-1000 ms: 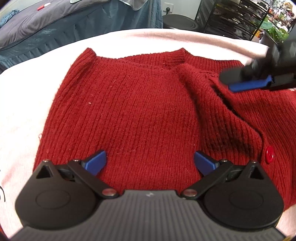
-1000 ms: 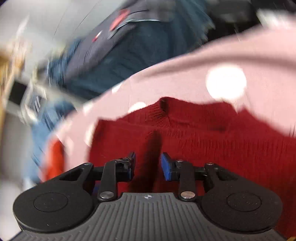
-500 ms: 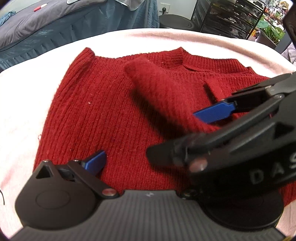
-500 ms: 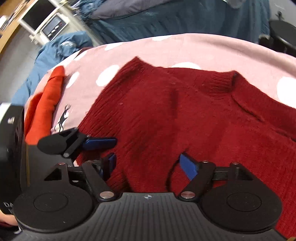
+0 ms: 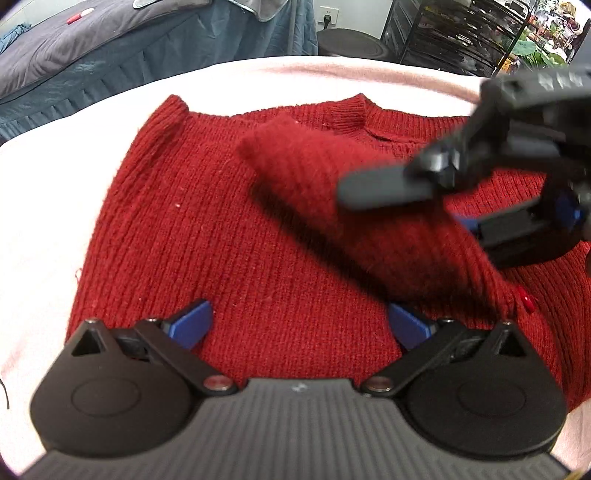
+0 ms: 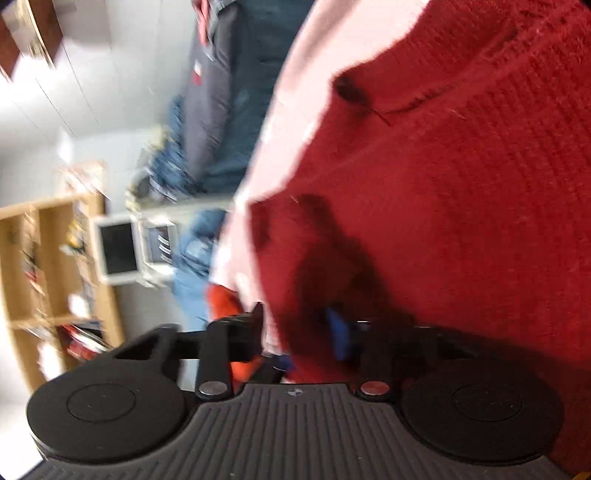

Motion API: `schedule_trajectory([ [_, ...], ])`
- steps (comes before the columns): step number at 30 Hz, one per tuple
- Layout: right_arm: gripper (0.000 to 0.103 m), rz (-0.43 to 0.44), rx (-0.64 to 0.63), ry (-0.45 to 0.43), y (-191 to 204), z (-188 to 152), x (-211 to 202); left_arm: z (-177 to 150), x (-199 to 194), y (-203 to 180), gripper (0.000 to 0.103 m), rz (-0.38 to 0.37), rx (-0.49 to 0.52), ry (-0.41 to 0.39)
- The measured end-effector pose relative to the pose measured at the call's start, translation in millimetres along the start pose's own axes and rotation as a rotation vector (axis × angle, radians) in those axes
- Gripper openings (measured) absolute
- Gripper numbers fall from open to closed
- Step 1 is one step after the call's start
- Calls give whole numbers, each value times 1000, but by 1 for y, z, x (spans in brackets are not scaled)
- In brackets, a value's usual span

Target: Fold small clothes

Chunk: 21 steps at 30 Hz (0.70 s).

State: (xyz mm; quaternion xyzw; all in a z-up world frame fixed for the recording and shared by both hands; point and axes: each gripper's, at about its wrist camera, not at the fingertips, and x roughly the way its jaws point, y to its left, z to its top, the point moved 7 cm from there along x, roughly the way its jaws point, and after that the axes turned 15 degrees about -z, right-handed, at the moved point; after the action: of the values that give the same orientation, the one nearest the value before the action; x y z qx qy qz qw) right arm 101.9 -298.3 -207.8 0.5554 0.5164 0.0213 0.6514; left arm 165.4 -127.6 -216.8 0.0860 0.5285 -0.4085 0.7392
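Observation:
A small red knitted cardigan [image 5: 207,236] lies flat on a pale pink cloth [image 5: 48,192]. One sleeve [image 5: 347,206] lies diagonally across its chest. My left gripper [image 5: 299,325] is open and empty over the hem. My right gripper [image 5: 458,206] hovers at the right, above the sleeve; its jaws look partly closed, and whether they pinch the knit is hidden. In the blurred, tilted right wrist view, red knit [image 6: 461,206] fills the frame and lies between the right gripper [image 6: 299,328] fingers.
A red button [image 5: 526,301] shows on the cardigan's right front. A bed with dark blue-grey covers [image 5: 110,48] stands behind, a black wire rack [image 5: 461,33] at the back right. An orange garment [image 6: 225,299] lies at the cloth's edge; shelves [image 6: 48,258] beyond.
The right gripper laid the sleeve across the chest, then pulled back up and to the right and rolled on its side. The left gripper stayed open over the hem.

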Motion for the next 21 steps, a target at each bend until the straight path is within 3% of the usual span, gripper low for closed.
schedule_trajectory([
  [1,34,-5,-16,14,1,-3,3,0,1,-1,103,1,0,0],
  [2,24,-20,-32,1,2,-3,4,0,1,-1,103,2,0,-1],
  [4,17,-74,-56,-71,4,-2,-4,0,1,-2,103,1,0,0],
  [6,14,-189,-125,-175,10,3,-13,0,1,-2,103,1,0,4],
  [7,13,-307,-189,-223,12,6,-15,1,2,-3,103,1,0,7],
  [9,9,-680,-398,-295,11,12,-20,3,2,-3,103,-2,-2,9],
  [10,5,-755,-537,-328,16,12,-23,4,2,-4,103,-1,-7,12],
  [12,14,-910,-790,-425,30,7,-28,5,2,-4,103,2,-10,15],
  [13,13,-984,-885,-507,38,2,-32,5,2,-5,103,6,-5,17],
  [15,29,-1042,-927,-668,51,-2,-50,6,3,-4,103,5,-1,16],
  [17,34,-977,-848,-739,53,0,-71,6,4,-2,103,4,-1,16],
  [21,33,-904,-757,-575,27,5,-79,6,5,-3,103,8,-4,21],
])
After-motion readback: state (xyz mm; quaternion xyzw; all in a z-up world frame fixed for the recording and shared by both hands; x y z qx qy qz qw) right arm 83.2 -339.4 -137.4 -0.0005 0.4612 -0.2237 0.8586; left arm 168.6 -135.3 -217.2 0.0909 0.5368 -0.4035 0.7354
